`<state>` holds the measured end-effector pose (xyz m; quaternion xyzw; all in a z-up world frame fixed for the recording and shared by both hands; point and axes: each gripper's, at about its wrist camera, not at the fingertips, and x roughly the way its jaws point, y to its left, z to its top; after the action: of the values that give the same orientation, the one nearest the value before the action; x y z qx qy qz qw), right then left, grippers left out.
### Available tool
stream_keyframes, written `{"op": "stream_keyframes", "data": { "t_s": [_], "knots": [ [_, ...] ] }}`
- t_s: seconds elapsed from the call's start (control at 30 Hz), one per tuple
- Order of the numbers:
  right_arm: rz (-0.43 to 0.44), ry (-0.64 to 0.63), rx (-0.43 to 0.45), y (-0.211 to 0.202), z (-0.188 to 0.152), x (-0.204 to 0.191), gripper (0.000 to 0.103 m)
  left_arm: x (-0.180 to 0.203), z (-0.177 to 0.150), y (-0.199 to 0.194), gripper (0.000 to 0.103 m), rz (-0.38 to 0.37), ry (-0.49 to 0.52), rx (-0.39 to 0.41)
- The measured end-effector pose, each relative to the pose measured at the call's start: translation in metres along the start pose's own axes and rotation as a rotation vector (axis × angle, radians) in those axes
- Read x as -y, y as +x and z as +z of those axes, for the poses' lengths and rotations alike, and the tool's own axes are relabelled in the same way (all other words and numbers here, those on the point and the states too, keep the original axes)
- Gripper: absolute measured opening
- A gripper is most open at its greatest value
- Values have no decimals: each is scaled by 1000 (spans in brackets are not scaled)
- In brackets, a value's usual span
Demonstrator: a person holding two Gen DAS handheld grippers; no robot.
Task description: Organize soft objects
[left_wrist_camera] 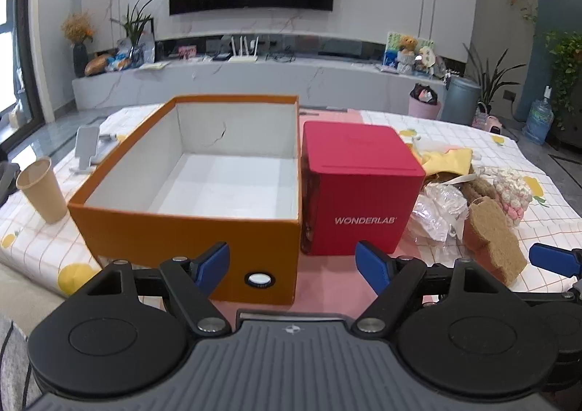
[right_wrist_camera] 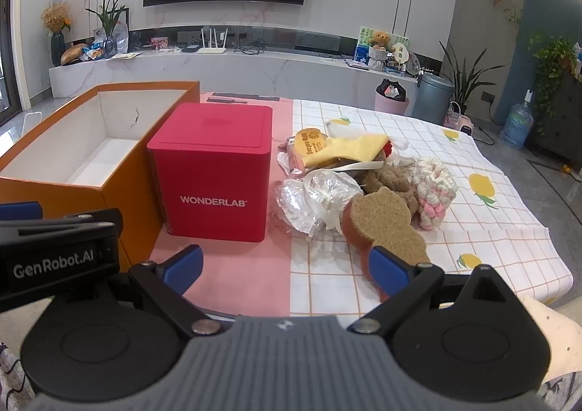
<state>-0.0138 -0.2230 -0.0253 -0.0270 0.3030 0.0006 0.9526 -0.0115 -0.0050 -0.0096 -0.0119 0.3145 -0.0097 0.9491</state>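
Heaped soft objects [right_wrist_camera: 367, 189] beside red box [right_wrist_camera: 214, 171]

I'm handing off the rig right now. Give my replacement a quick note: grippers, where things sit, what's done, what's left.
Left gripper: open, holding nothing, hovering in front of the orange box.
Right gripper: open, holding nothing, facing the pile of soft items.
Orange box: open, nothing visible inside; the red WONDERLAB box stands right beside it.
Pile: brown bear-shaped pad, pink-and-white knitted piece, crinkly plastic bag, yellow cloth, all on the tablecloth.
Done: nothing sorted.
Left: everything, probably into the orange box.
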Motion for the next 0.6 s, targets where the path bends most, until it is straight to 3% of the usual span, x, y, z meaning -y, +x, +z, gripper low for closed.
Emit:
{"op": "stream_keyframes", "data": {
  "t_s": [0.33,0.6],
  "knots": [
    [21,30,1,-3,4,9,96,13,7,-3,92,20,35,54],
    [-19,73,6,-6,25,54,98,50,32,1,92,-16,80,119]
  ]
}}
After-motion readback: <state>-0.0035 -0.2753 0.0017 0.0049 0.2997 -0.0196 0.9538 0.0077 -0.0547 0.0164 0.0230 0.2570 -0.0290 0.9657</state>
